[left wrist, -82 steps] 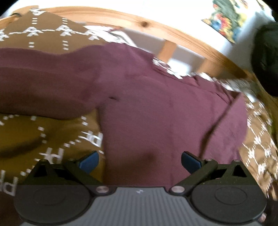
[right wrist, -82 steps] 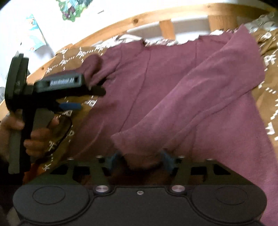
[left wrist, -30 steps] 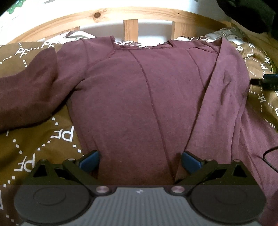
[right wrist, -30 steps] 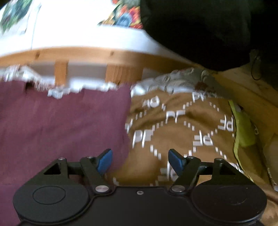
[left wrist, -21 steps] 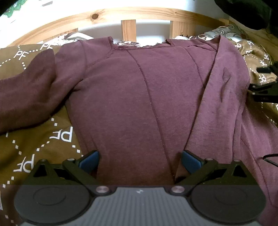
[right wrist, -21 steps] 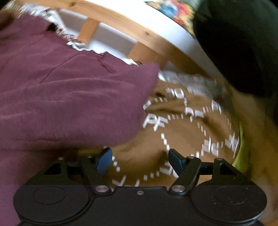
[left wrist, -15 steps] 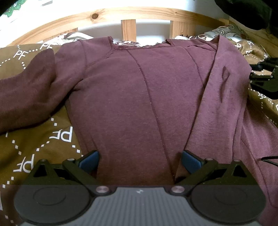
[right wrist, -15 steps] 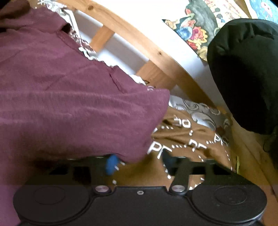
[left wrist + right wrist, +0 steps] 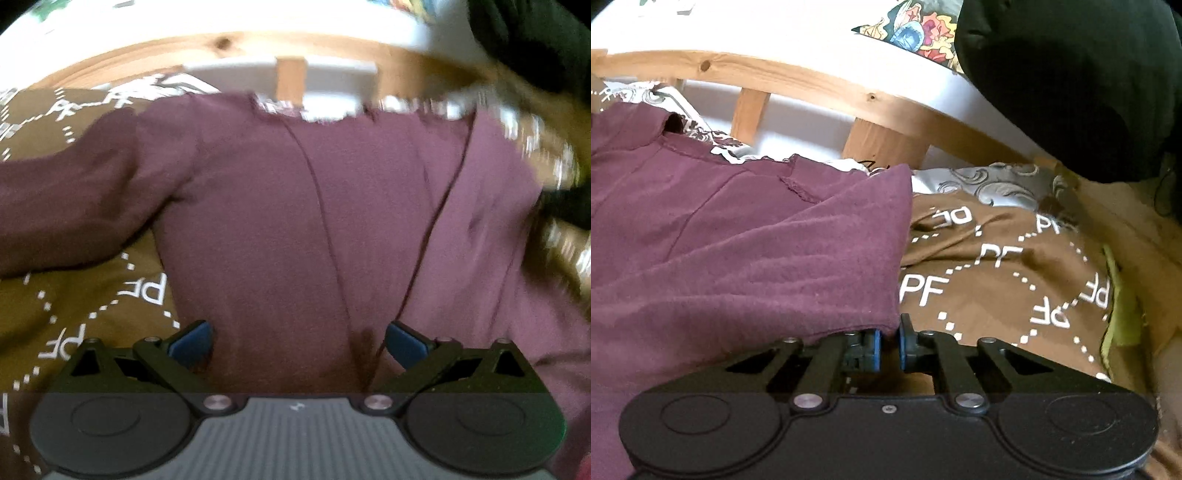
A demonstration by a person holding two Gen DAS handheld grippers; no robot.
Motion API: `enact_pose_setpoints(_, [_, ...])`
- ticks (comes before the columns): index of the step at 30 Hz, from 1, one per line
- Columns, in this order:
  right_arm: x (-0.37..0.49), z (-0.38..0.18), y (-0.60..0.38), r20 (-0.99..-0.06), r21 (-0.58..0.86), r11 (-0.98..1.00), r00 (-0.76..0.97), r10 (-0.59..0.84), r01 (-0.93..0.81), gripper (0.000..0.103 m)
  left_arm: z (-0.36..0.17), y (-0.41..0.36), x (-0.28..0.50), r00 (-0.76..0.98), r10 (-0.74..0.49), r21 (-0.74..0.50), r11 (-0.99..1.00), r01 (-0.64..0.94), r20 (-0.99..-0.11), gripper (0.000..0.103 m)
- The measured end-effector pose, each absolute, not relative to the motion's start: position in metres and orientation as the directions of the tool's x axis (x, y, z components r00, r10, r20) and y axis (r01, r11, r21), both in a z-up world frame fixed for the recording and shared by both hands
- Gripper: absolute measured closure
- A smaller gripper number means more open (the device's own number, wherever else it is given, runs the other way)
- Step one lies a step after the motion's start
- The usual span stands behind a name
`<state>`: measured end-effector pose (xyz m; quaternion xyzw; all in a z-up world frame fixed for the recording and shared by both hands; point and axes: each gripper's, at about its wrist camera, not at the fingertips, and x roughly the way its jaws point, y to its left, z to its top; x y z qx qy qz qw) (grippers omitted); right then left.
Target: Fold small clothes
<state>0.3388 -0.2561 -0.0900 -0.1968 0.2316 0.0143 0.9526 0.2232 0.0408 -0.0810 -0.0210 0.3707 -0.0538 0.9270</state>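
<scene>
A maroon long-sleeved top (image 9: 295, 221) lies flat on a brown bedspread, neckline toward the headboard. Its left sleeve (image 9: 66, 214) stretches out to the left; its right sleeve is folded in over the body. My left gripper (image 9: 297, 341) is open, its blue pads on either side of the top's lower body. My right gripper (image 9: 889, 347) is shut on the right edge of the top (image 9: 775, 258), at the folded shoulder corner. It shows as a dark blur at the right of the left wrist view (image 9: 565, 206).
The brown bedspread with white "PF" lettering (image 9: 1015, 280) covers the bed. A wooden slatted headboard (image 9: 849, 92) runs along the back. A black garment (image 9: 1071, 81) hangs at the upper right. A yellow-green cloth (image 9: 1119, 306) lies by the bed's right edge.
My right gripper swung to the top's right shoulder edge and closed on it. My left gripper stayed open and moved in closer over the top's lower body.
</scene>
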Motion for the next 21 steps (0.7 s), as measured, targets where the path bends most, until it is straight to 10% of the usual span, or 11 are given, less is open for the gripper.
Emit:
enact_pose_setpoints(11, [0.292,-0.069,-0.243,-0.429,-0.326,0.932,0.903,0.005,-0.160,0.025,-0.017,0.079,0.185,0.847,0.096,-0.129,0.973,-0.190,-0.523,0.001])
enact_pose_setpoints(21, [0.241,-0.032,-0.183,-0.348,-0.307,0.882,0.905,0.246,-0.358,0.006,0.036,0.177,0.118,0.826,0.344,-0.284,0.821,-0.496,-0.446,0.001])
